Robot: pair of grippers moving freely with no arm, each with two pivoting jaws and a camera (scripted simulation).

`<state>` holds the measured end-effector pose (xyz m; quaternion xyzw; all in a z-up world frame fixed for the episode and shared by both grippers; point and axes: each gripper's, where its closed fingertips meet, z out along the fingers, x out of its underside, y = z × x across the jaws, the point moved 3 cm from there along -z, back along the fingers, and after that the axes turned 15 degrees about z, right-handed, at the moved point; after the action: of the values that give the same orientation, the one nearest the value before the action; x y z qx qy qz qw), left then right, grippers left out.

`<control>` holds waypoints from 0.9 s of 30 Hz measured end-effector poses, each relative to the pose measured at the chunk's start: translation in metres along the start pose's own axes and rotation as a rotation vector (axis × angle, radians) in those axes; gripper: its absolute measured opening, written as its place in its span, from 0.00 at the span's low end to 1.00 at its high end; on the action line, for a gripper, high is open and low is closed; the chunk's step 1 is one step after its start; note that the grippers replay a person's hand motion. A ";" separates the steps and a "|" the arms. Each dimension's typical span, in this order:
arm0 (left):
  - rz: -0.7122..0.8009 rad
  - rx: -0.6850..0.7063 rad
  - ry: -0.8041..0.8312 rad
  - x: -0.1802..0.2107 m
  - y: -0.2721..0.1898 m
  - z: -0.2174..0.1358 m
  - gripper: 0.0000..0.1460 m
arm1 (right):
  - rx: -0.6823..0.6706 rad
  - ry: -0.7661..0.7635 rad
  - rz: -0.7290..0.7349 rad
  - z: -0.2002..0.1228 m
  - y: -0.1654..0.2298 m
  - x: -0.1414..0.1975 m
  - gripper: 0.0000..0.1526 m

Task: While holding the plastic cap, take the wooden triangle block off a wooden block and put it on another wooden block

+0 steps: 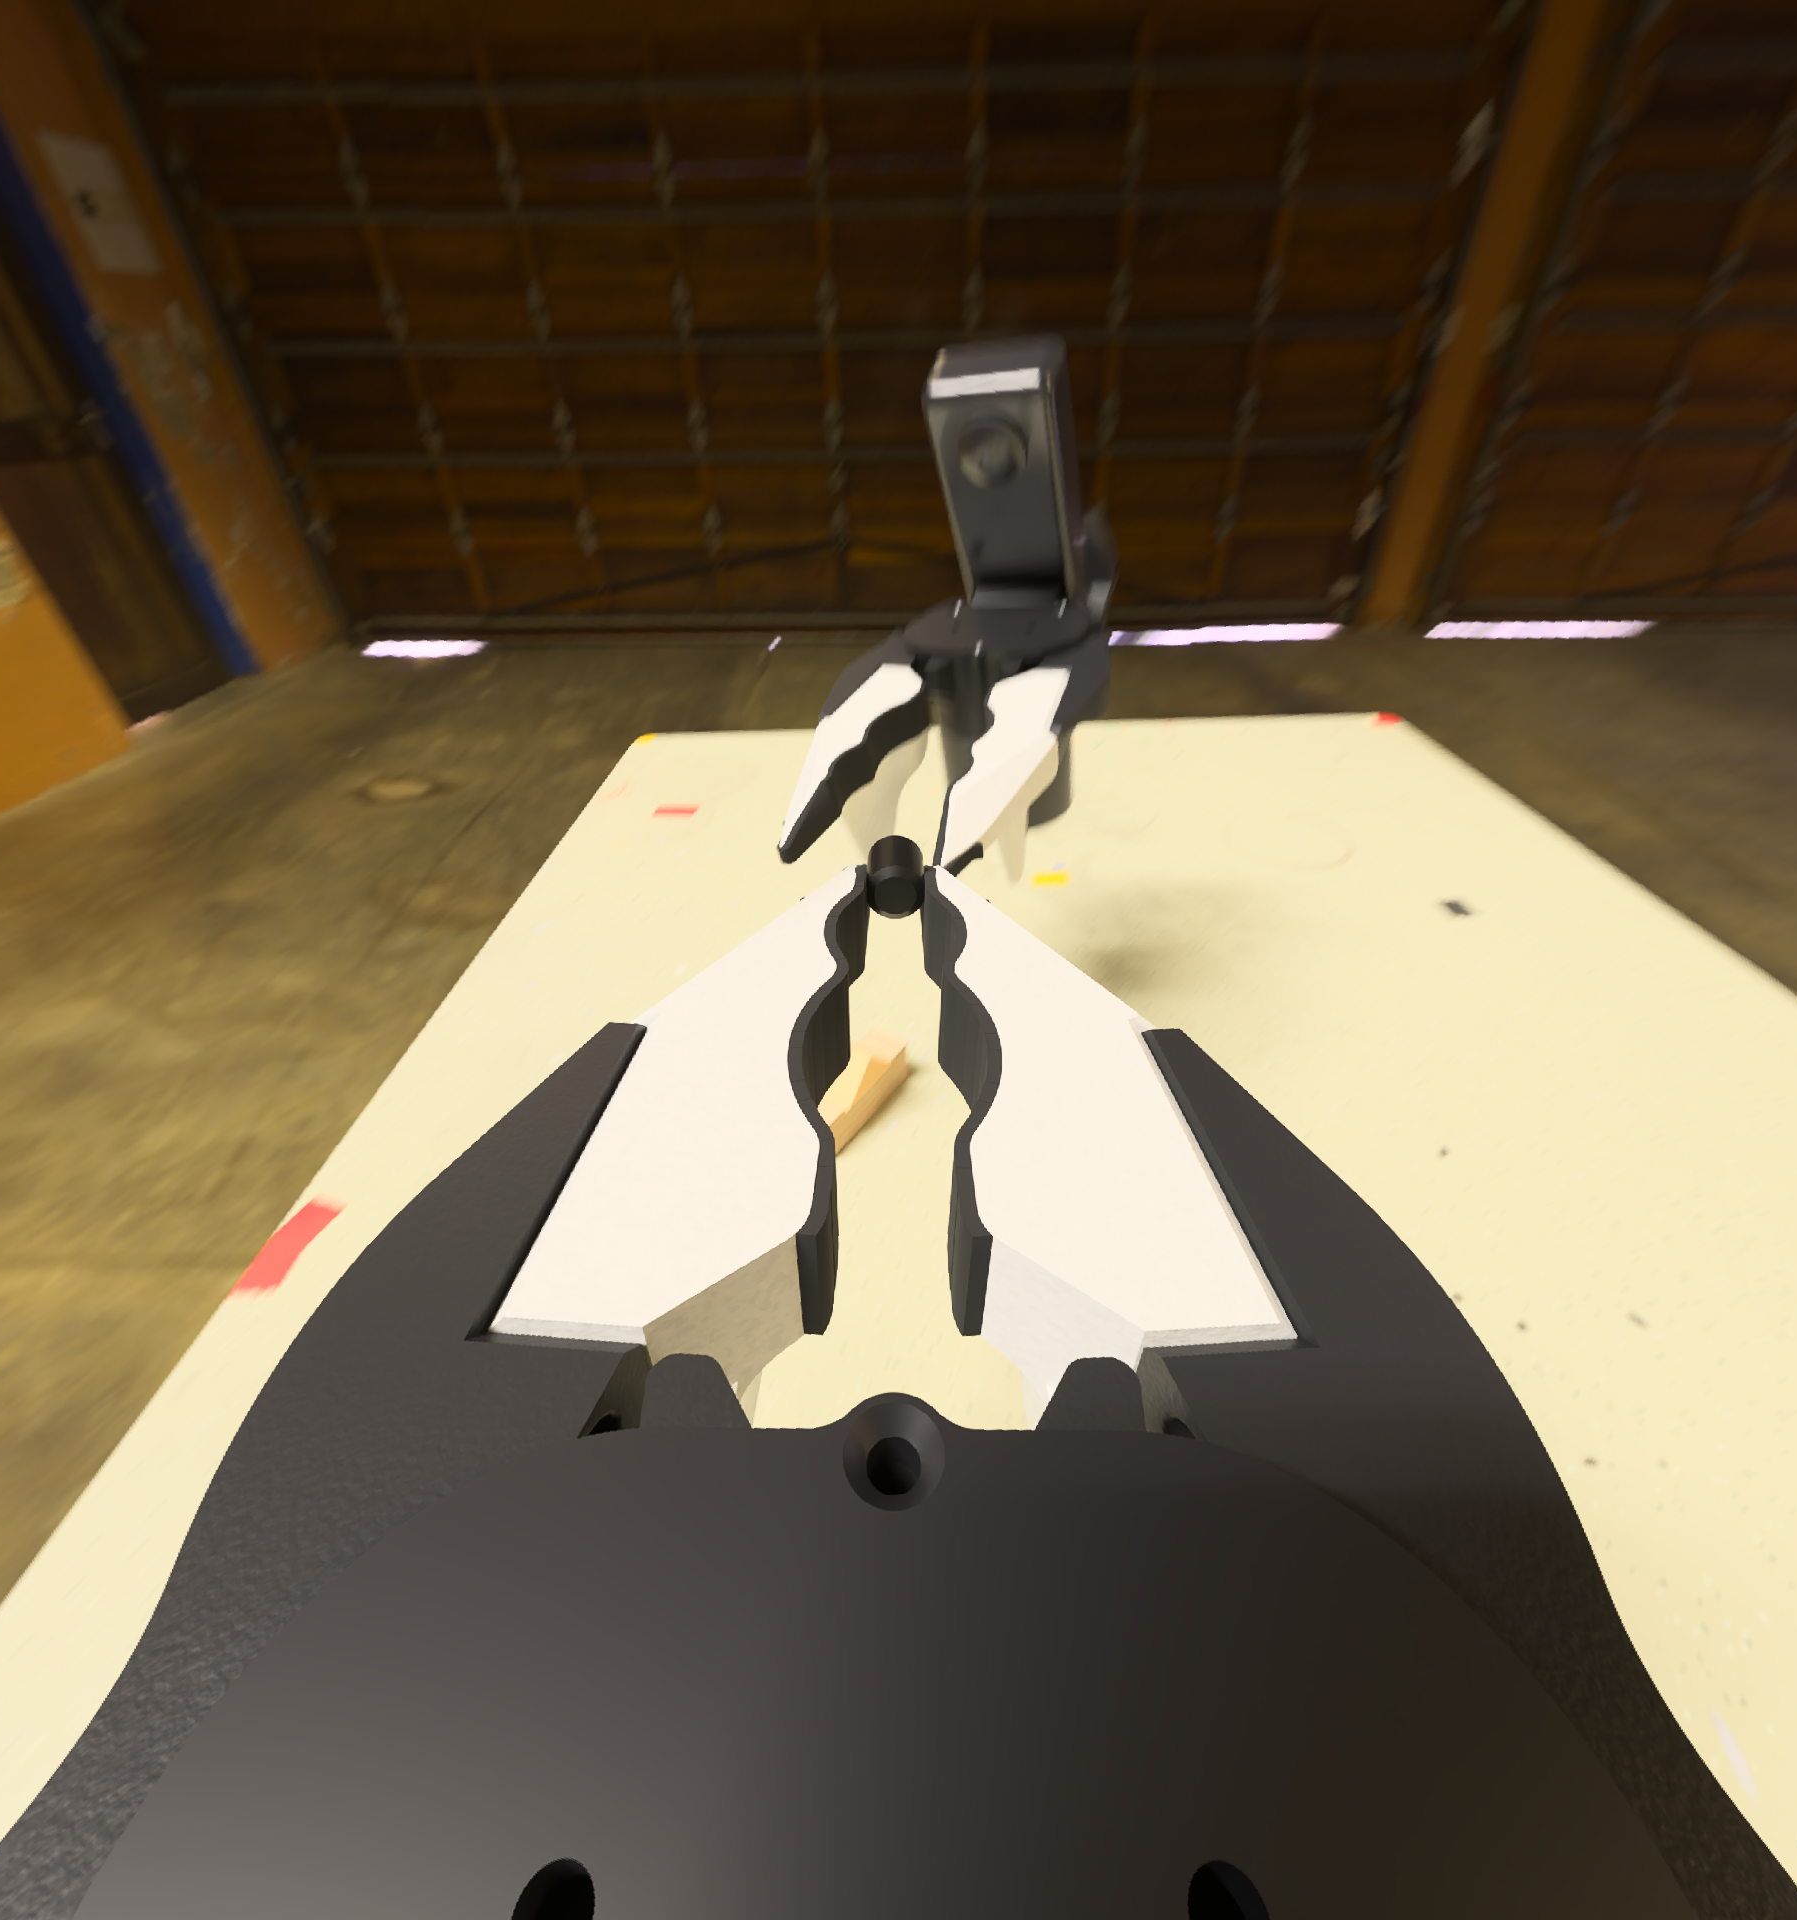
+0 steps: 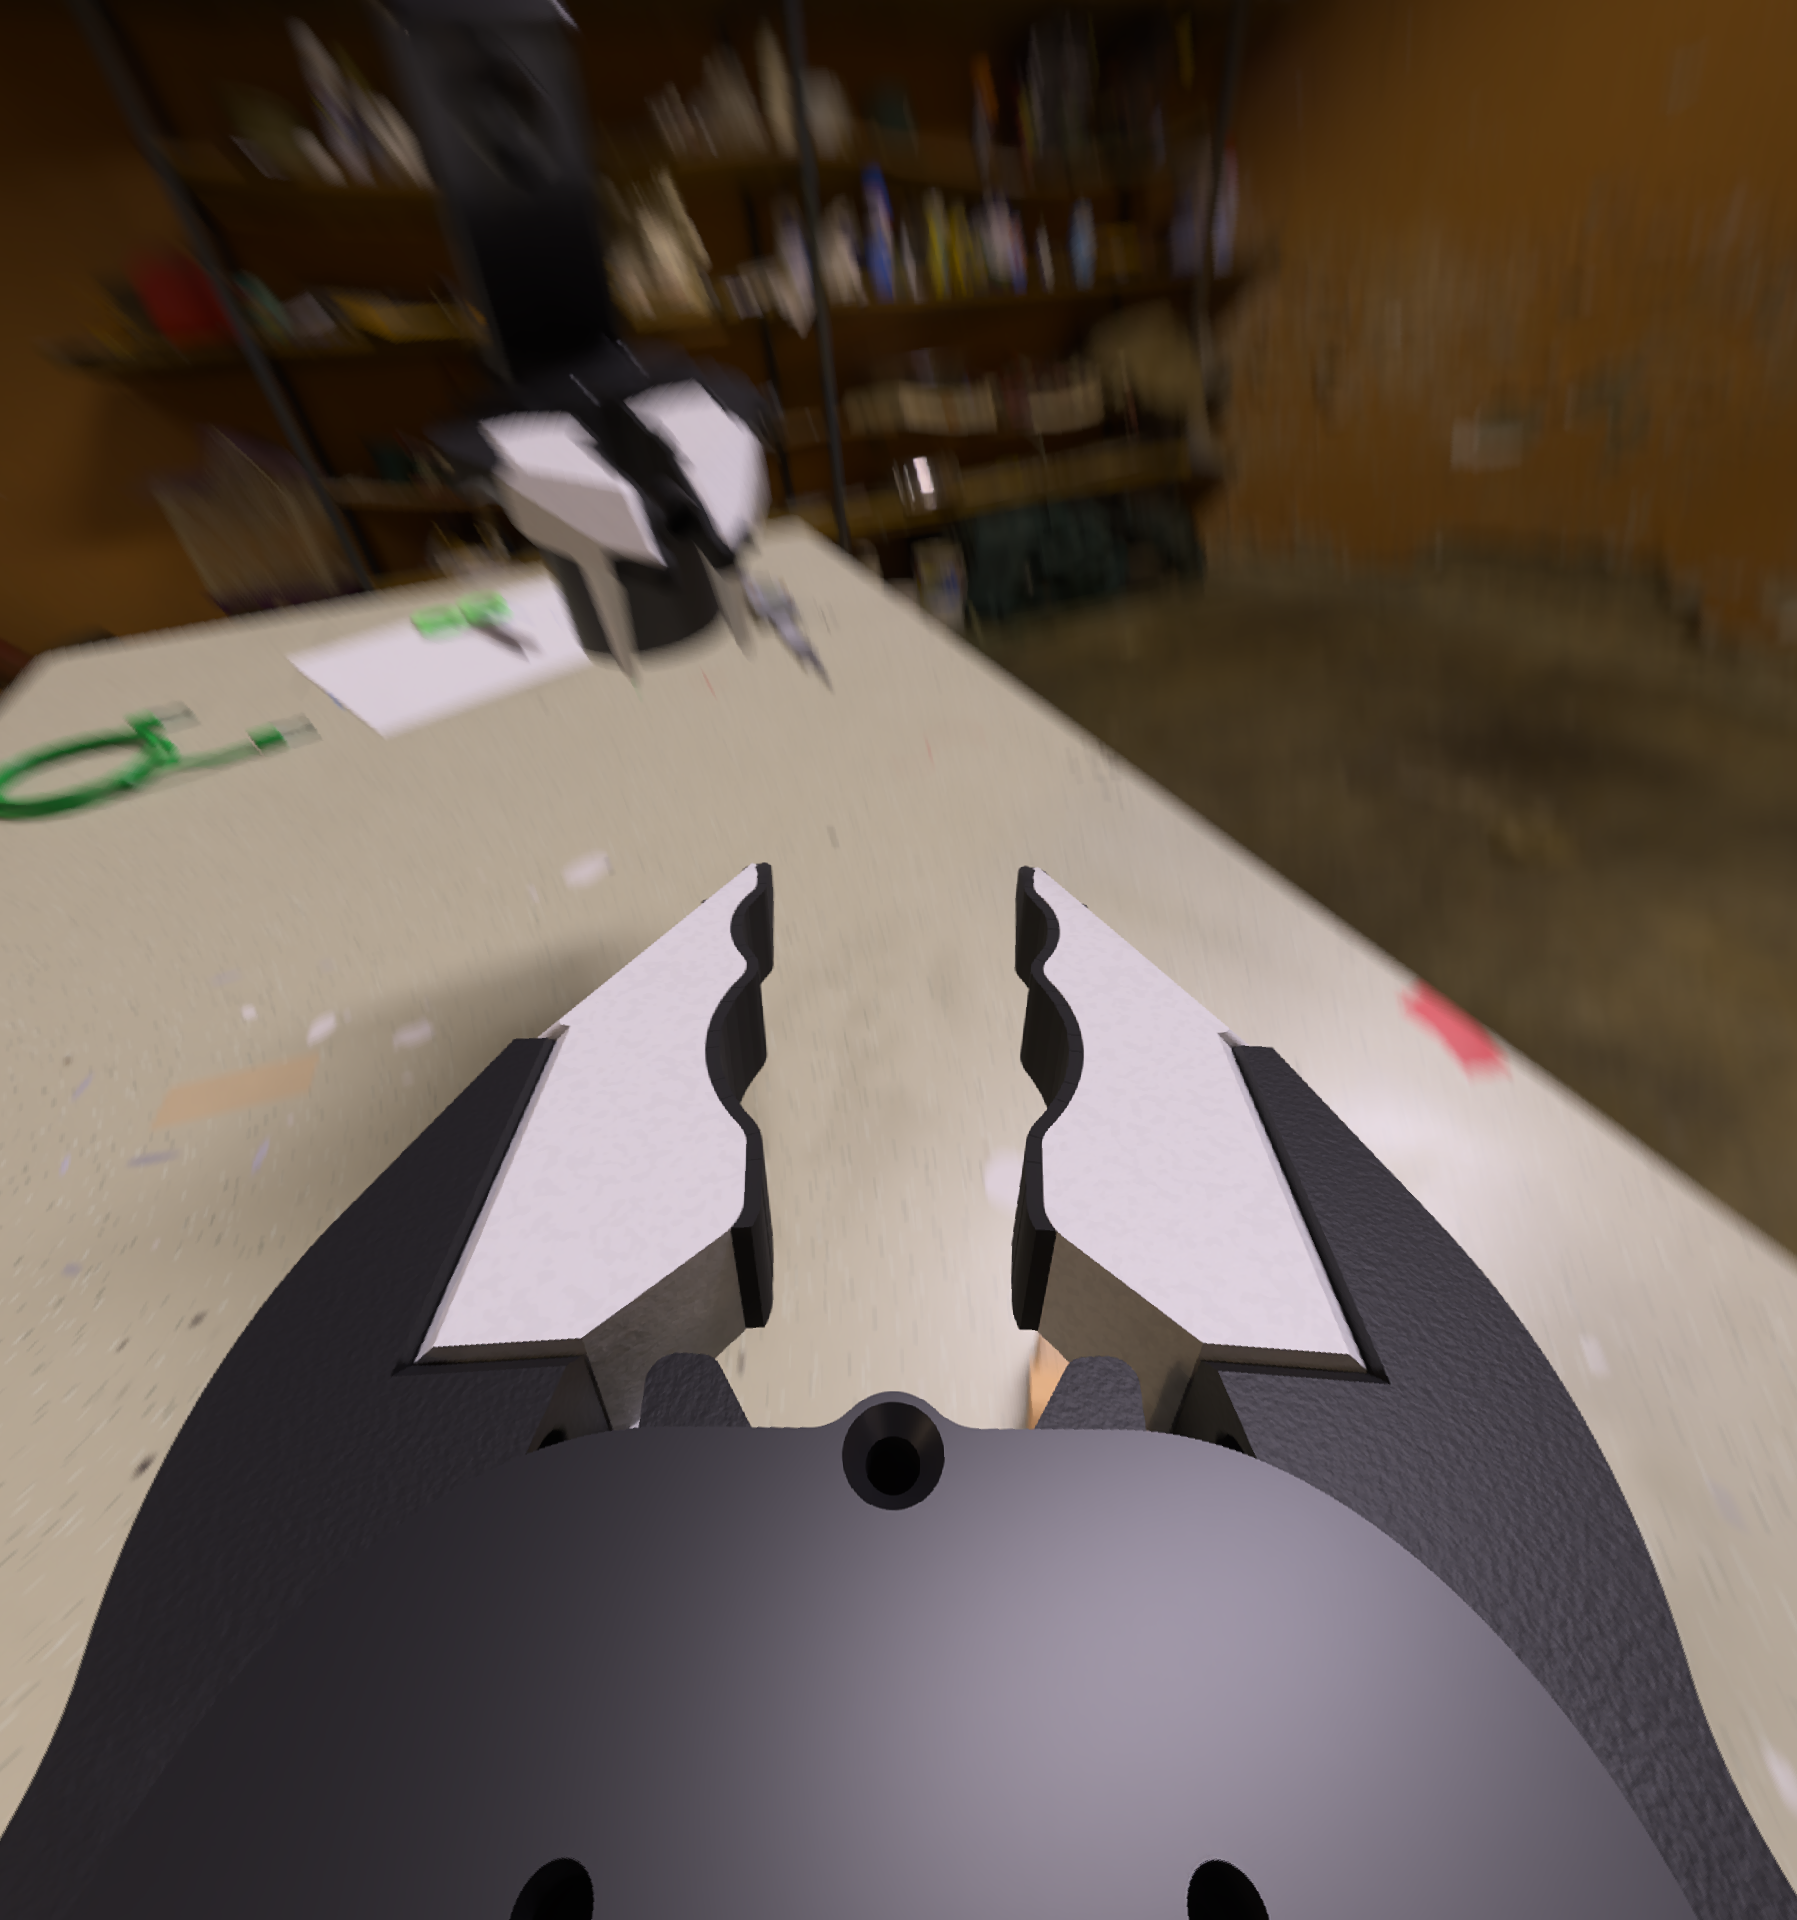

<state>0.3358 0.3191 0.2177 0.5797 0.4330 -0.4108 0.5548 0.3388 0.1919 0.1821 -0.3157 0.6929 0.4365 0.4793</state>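
Left gripper [image 1: 895, 896] near table edge [image 1: 520, 914]

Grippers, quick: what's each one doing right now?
Left gripper: shut on the black plastic cap.
Right gripper: open, holding nothing.

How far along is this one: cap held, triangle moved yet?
Done: the left gripper is shut on the small black cap at its fingertips. In hand: the right gripper hangs open and empty above the table. Left: the wooden piece on the table is ungripped, so the whole transfer remains.
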 end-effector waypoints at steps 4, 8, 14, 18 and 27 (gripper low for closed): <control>0.033 -0.042 0.167 0.007 -0.001 -0.013 0.06 | 0.231 0.424 0.143 -0.005 -0.036 0.028 0.39; 0.047 -0.078 0.293 0.018 -0.004 -0.020 0.06 | 0.409 0.761 0.112 0.001 -0.057 0.071 0.44; 0.050 -0.064 0.338 0.031 -0.011 -0.025 0.06 | 0.555 0.913 0.038 -0.004 -0.056 0.110 0.45; 0.032 -0.035 0.360 0.038 -0.012 -0.024 0.06 | 0.590 0.947 0.132 -0.012 -0.063 0.122 0.46; -0.021 -0.006 0.418 0.053 -0.010 -0.014 0.06 | 0.561 1.040 0.148 -0.016 -0.071 0.131 0.30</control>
<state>0.3414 0.3352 0.1652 0.6462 0.5458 -0.2860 0.4501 0.3490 0.1451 0.0404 -0.3002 0.9457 0.0571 0.1106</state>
